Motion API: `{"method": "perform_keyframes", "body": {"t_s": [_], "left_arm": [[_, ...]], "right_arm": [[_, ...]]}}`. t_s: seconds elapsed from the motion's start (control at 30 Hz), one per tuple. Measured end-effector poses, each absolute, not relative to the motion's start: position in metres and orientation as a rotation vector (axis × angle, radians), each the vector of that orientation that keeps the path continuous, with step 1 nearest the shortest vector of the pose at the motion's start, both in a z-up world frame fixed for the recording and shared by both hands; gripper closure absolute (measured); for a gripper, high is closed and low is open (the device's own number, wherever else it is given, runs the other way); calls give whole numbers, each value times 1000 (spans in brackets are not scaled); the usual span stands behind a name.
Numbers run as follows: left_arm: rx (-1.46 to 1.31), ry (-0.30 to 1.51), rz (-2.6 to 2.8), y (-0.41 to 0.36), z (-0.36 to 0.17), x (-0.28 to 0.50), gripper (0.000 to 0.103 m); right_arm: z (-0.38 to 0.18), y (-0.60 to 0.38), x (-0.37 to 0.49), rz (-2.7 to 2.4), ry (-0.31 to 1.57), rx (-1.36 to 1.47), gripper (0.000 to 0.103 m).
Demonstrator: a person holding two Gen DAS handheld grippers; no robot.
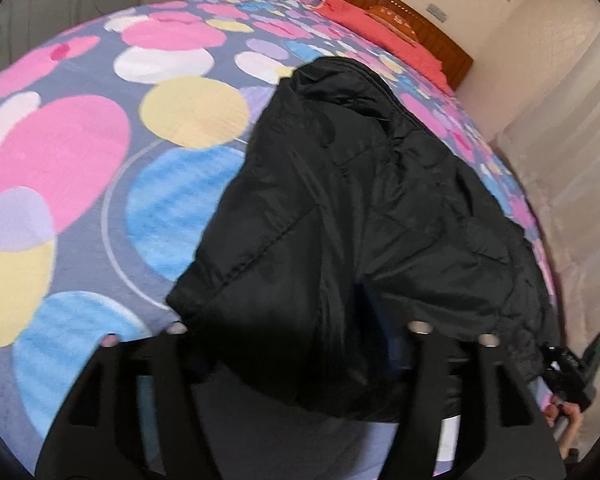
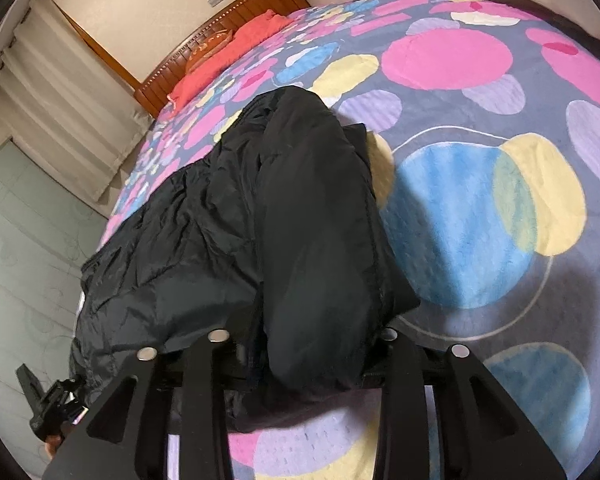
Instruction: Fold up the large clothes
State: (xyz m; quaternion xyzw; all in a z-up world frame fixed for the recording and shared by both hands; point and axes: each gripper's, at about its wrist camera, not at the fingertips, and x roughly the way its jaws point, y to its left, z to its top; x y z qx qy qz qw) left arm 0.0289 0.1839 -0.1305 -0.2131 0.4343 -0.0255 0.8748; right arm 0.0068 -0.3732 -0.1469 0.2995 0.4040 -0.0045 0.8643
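A large black padded jacket [image 1: 340, 200] lies on the bed, stretching from the near edge toward the headboard. It also shows in the right wrist view [image 2: 260, 220], with one side folded over itself. My left gripper [image 1: 296, 330] stands wide apart at the jacket's near hem, with black fabric bulging between its fingers. My right gripper [image 2: 304, 338] also stands wide apart at the near hem, with a thick roll of jacket between its fingers. In the left wrist view the right gripper [image 1: 572, 368] shows at the bed's right edge. In the right wrist view the left gripper [image 2: 52, 404] shows at lower left.
The bed is covered by a grey blanket with pink, blue and yellow circles [image 1: 100, 180], also in the right wrist view [image 2: 480, 220]. A red pillow [image 1: 380, 24] lies by the wooden headboard [image 2: 228, 16]. Pale curtains [image 2: 60, 100] hang beside the bed.
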Motion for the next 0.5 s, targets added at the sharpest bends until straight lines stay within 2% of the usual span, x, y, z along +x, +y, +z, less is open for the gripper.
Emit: {"method": "perform_keyframes", "body": {"t_s": [0.03,0.07,0.17,0.27,0.5], "left_arm": [[-438,900,-37,185,-129,27,17],[-430,890,-13,187,-126,25,13],[-424,892,29,195,-121,20,11],[-431,911,49,203,-119,15,10],[-385,905,42,216,-105,8,10]], "right_arm": [[-146,-374,5,-14,849,620,62],[-145,-374,4,-18,852,614,57],[-141,-375,-5,-57,863,573,42],[-133,-377,-17,-103,868,507,35],[-101,-375,-36,-228,832,317,34]]}}
